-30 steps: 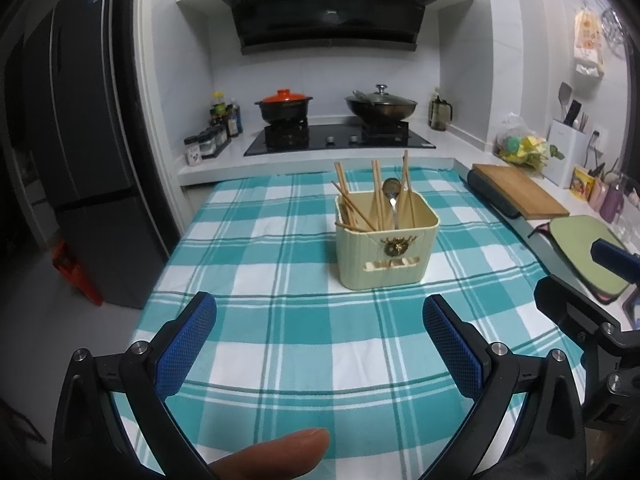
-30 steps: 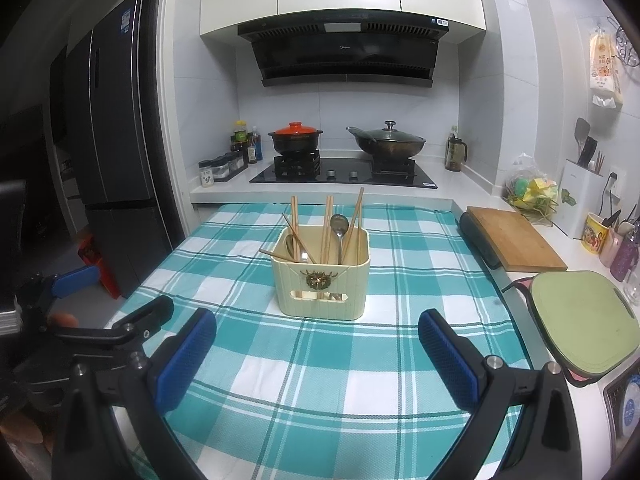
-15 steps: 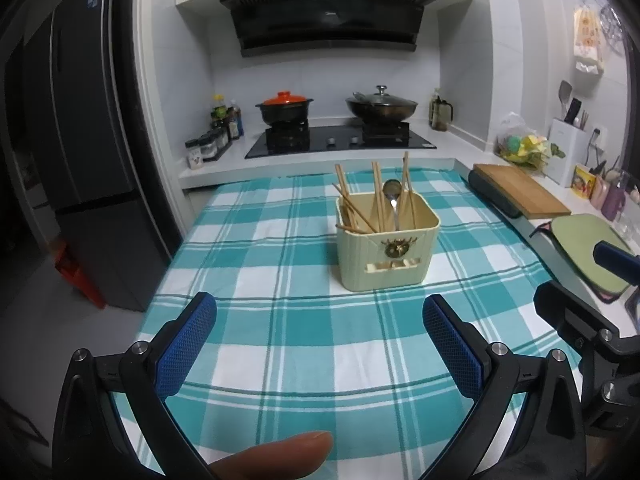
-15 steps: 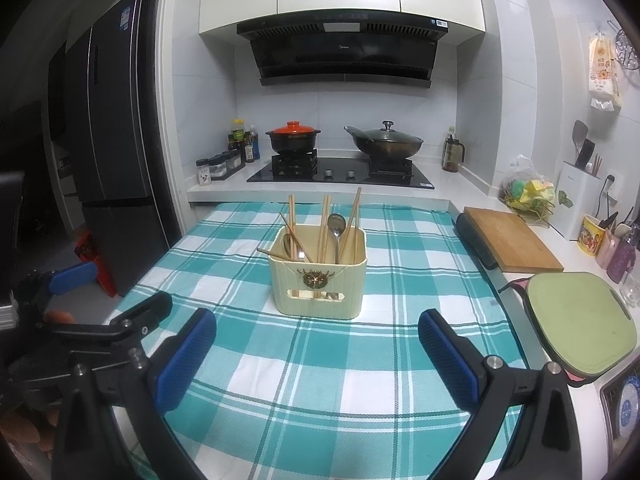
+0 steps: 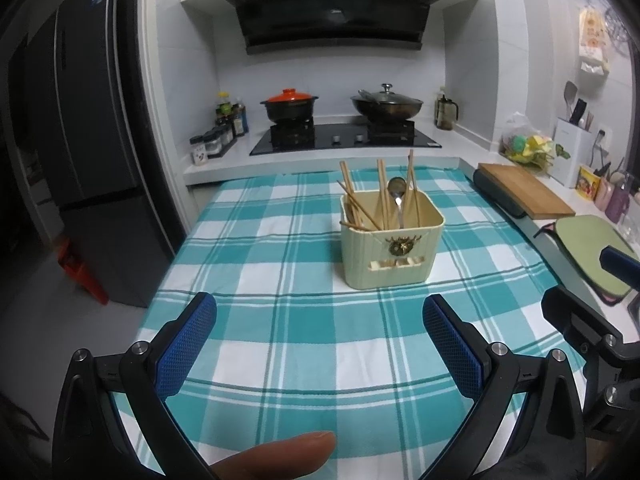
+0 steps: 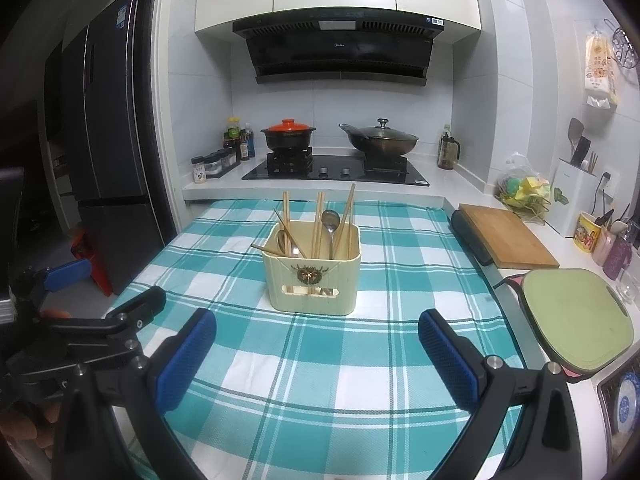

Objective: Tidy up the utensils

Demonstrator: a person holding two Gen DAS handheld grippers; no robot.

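Observation:
A cream utensil box (image 5: 390, 250) stands upright on the teal checked cloth (image 5: 288, 320); it also shows in the right wrist view (image 6: 314, 276). Several wooden chopsticks (image 5: 382, 194) and a metal spoon (image 5: 397, 196) stand in it. A second spoon (image 6: 285, 240) shows in the right wrist view. My left gripper (image 5: 318, 338) is open and empty, short of the box. My right gripper (image 6: 316, 344) is open and empty, also short of the box. Each gripper shows at the edge of the other's view.
A stove (image 6: 336, 168) with a red-lidded pot (image 6: 288, 134) and a wok (image 6: 380, 140) is behind the cloth. A wooden board (image 6: 506, 236) and a green board (image 6: 576, 320) lie right. A fridge (image 6: 108, 152) stands left.
Both grippers have pulled back and risen slightly, so the box looks a little farther. Both stay open and empty.

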